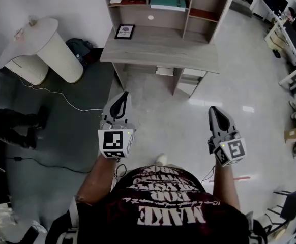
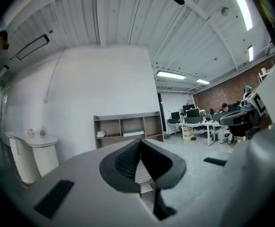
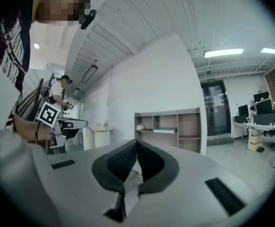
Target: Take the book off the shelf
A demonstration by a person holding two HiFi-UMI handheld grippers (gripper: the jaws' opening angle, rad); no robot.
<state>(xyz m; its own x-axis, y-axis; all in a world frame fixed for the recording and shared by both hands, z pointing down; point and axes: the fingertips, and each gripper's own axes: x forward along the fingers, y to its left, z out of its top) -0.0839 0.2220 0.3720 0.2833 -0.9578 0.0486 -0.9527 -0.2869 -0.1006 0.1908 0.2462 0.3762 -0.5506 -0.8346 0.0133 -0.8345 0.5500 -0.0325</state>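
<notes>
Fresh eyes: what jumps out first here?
The left gripper and right gripper, both shut and empty, point level over the floor. Ahead stands a desk shelf with a teal book lying flat in its middle compartment, untouched. A white round cabinet stands left of it.

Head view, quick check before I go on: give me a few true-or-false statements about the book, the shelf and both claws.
The book lies flat in the middle compartment of the shelf. True.
The left claw is shut on the book. False: it is shut on nothing, out over the floor short of the desk.
The right claw is shut and empty. True.
The framed picture stands on the floor. False: it stands on the desk, below the shelf.
</notes>
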